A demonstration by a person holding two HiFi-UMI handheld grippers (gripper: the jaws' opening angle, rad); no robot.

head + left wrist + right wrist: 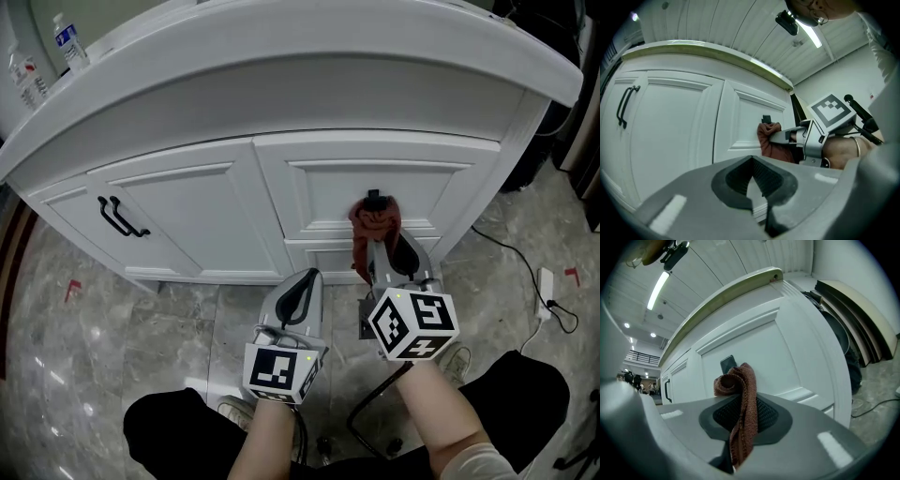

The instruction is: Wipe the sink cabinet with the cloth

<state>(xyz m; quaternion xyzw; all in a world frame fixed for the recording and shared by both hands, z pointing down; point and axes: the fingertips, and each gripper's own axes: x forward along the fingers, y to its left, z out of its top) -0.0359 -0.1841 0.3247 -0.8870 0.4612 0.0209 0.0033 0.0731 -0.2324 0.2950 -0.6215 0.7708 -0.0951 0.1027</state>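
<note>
- Looking down from the head view, the right gripper (380,242) is stretched out ahead of the left one and reaches the sink cabinet (187,216). The left gripper (302,286) hangs back lower down, well short of the doors.
- Same view: the reddish-brown cloth (375,220) is bunched up against the right-hand panel, just under a small black pull (373,196). The floor (94,328) is grey marble-look tile, with a white cable (547,291) lying off to the right.
- Two clear bottles (70,42) stand on the white countertop (328,56) at far left. I can't tell what's in them.
- In the left gripper view, its tongs are clenched together with nothing in them. The two black door handles (626,105) sit over on the left door.
- In the right gripper view, the tongs are clamped on the cloth. It loops up over the pads, its top against the panel, and a tail hangs down between the jaws. Some flat boards (853,310) lean beside the cabinet's end.
</note>
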